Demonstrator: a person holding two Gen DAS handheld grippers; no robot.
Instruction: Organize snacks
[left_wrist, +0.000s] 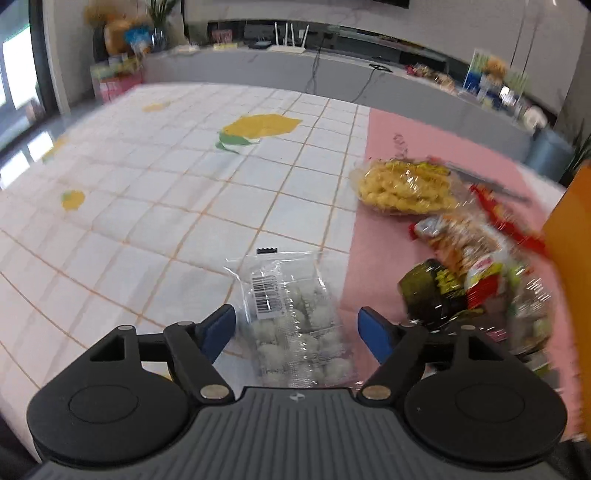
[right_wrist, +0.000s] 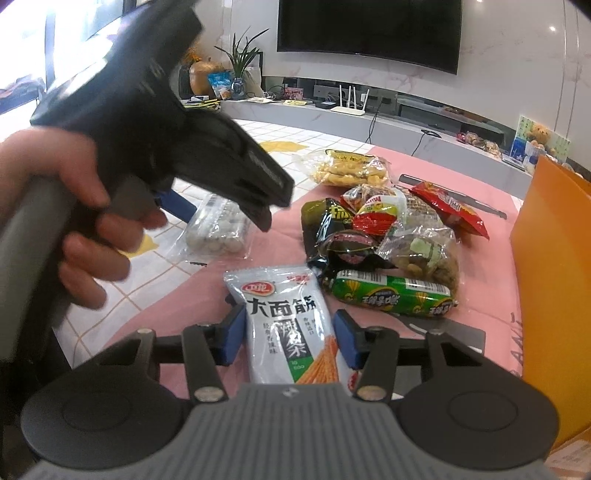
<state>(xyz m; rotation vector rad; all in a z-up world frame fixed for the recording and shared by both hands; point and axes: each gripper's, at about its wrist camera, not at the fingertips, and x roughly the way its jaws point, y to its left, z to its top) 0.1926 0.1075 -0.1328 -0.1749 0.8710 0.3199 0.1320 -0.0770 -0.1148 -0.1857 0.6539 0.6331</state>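
Observation:
My left gripper (left_wrist: 295, 328) is open, its blue fingers on either side of a clear bag of white balls (left_wrist: 295, 325) that lies on the tiled cloth; the bag also shows in the right wrist view (right_wrist: 218, 230). My right gripper (right_wrist: 290, 338) is open around a silver packet with black Chinese print (right_wrist: 291, 332) on the pink cloth. A heap of snacks (right_wrist: 388, 236) lies beyond it, with a green sausage pack (right_wrist: 391, 295), a red packet (right_wrist: 450, 206) and a yellow puffs bag (right_wrist: 351, 170). The yellow puffs bag (left_wrist: 402, 188) and the heap (left_wrist: 476, 280) show right of the left gripper.
An orange box (right_wrist: 554, 280) stands at the right edge of the table. The left hand and its gripper body (right_wrist: 147, 122) fill the left of the right wrist view. A grey counter (left_wrist: 295, 66) with clutter runs behind the table.

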